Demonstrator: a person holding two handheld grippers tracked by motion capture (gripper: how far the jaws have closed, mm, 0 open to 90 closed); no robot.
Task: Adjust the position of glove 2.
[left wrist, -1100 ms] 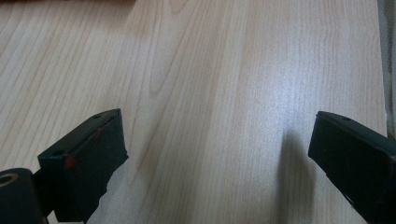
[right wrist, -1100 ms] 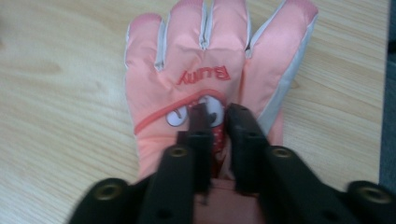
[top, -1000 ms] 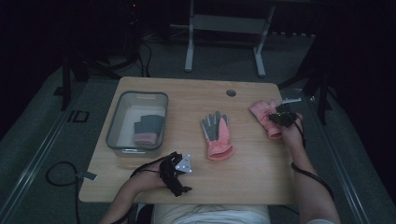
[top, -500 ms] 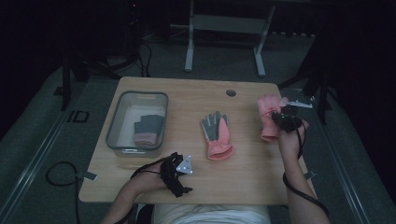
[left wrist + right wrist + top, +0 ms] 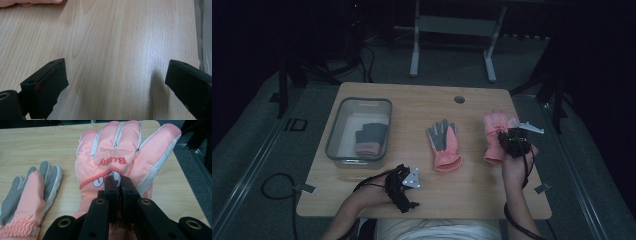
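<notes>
**Gripping a pink glove at the counter's right edge**

Pinching the fabric of a pink glove (image 5: pixel 117 165) near its cuff, the right tongs (image 5: pixel 119 185) had their jaws pressed together with a fold of the material between them. The glove lay back-up by the right edge of the counter (image 5: pixel 412 95), fingers pointing toward the far edge, with red lettering and a small printed figure on its back. In the high view the same glove (image 5: pixel 493 131) sat partly under the right tongs (image 5: pixel 511 142).

A second glove (image 5: pixel 443 145), pink with a grey palm, lay palm-up around the counter's middle, well apart from the first.

A clear bin (image 5: pixel 343 131) stood toward the left edge, holding a grey glove with a pink cuff (image 5: pixel 368 139).

The left tongs (image 5: pixel 404 184) rested near the front edge, left of centre. Their jaws stood wide apart over bare wood, gripping nothing.
</notes>
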